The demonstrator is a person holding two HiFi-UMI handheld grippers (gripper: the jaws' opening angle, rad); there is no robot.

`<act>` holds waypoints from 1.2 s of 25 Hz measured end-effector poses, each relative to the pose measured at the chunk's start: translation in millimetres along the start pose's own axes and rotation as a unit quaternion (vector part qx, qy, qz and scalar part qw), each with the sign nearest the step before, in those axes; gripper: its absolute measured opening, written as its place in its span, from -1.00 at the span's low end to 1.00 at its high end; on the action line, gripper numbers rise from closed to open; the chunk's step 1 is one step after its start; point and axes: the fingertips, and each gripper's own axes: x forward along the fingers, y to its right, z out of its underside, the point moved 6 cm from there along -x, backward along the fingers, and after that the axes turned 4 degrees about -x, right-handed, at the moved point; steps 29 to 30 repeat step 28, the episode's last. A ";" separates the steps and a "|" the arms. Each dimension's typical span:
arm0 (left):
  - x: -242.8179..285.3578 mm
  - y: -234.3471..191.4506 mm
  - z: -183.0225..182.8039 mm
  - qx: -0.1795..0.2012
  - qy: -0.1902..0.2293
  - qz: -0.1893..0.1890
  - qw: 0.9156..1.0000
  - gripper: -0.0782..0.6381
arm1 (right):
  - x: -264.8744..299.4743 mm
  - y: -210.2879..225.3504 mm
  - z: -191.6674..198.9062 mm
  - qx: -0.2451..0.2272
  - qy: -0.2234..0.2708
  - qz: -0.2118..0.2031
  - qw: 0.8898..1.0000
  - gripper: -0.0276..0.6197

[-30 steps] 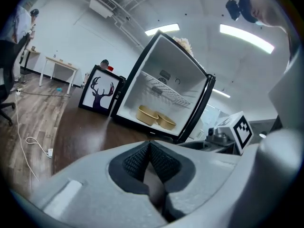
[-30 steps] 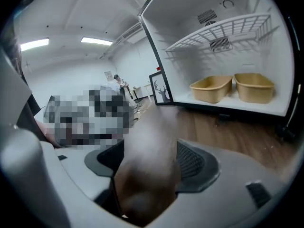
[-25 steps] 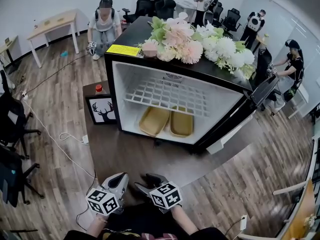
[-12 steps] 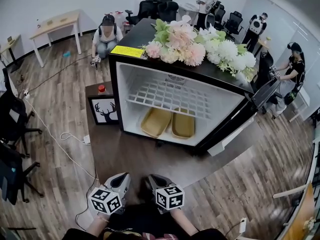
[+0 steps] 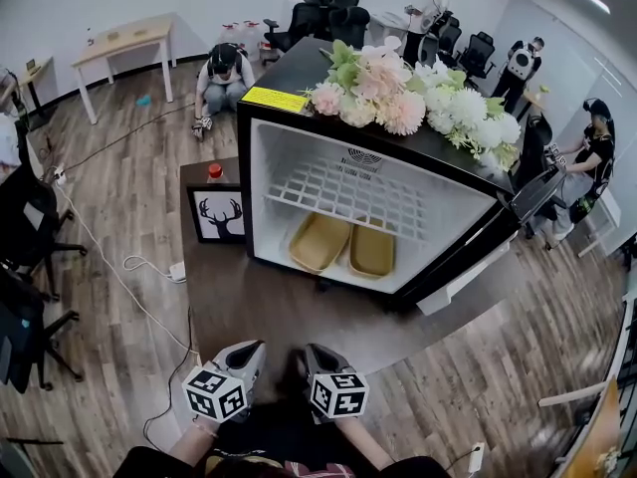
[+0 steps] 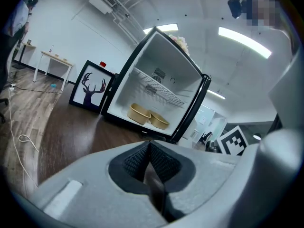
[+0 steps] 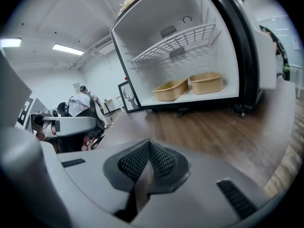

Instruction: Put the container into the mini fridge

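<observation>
Office room with a plank floor (image 5: 109, 217); a dark brown tabletop (image 5: 269, 312) filled the foreground. Nearest the camera, the left gripper (image 5: 249, 351) and the right gripper (image 5: 316, 353) were held side by side over the table's near edge, both pointing at the mini fridge (image 5: 274, 172). Left gripper (image 6: 145, 152): jaws pressed together, nothing between them; right gripper (image 7: 148, 152): jaws likewise closed and empty. Further on, the mini fridge stood on the tabletop, its door (image 5: 468, 267) swung open to the right; two tan containers (image 5: 318, 241) lay side by side on its floor, beneath the wire shelf (image 5: 348, 192). A framed deer picture (image 5: 221, 215) leaned just left of the fridge; a red-capped bottle (image 5: 214, 172) stood behind it. Artificial flowers (image 5: 418, 98) lay on the fridge top. Beyond, several people and office chairs (image 5: 328, 13) were noted.
</observation>
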 end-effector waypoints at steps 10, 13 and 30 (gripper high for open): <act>-4.0 -2.2 0.0 -0.008 0.015 -0.009 1.000 -0.76 | -3.3 0.8 -2.6 -0.012 0.008 0.004 1.000 -0.90; -5.4 -2.8 -0.9 -0.011 0.018 -0.011 1.000 -0.76 | -4.1 0.9 -3.8 -0.012 0.012 0.003 1.000 -0.90; -7.8 -3.8 -1.7 -0.011 0.025 -0.015 1.000 -0.76 | -0.9 -1.8 -6.5 -0.013 0.011 -0.011 1.000 -0.90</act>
